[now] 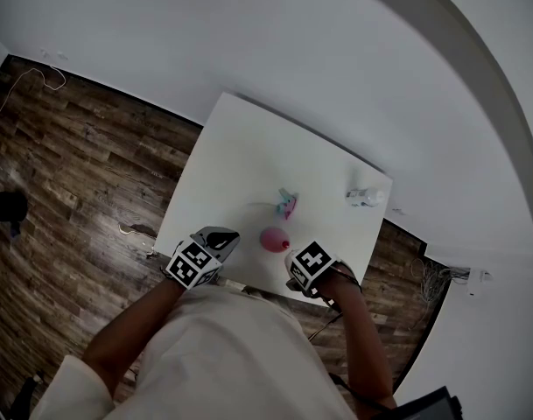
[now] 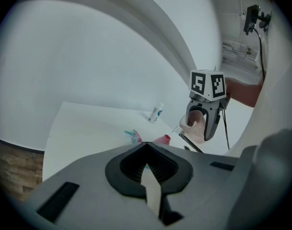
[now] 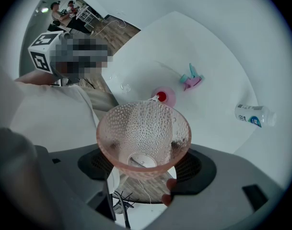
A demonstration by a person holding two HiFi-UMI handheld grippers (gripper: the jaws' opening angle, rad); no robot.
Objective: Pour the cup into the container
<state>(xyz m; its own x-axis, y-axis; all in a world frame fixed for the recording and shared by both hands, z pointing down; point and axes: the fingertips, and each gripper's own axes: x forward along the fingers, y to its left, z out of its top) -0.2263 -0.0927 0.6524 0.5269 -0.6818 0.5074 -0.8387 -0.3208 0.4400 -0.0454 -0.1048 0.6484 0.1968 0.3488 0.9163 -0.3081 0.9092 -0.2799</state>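
A clear pink dimpled cup (image 3: 143, 135) sits between the jaws of my right gripper (image 3: 143, 161), which is shut on it. The cup is tilted, its mouth turned toward the table, and no contents show inside. From the left gripper view the same cup (image 2: 194, 122) hangs in the right gripper (image 2: 204, 124) above the table's near edge. The small pink container (image 3: 164, 96) with a red opening stands on the white table (image 1: 240, 160), just beyond the cup. My left gripper (image 1: 222, 236) hovers at the near edge, left of the container (image 1: 274, 239), jaws shut and empty (image 2: 146, 169).
A teal and pink clip-like object (image 1: 287, 204) lies beyond the container. A small white bottle (image 1: 367, 197) lies on its side near the table's far right corner. Wood floor (image 1: 73, 173) surrounds the table, with cables (image 1: 130, 230) at its left edge.
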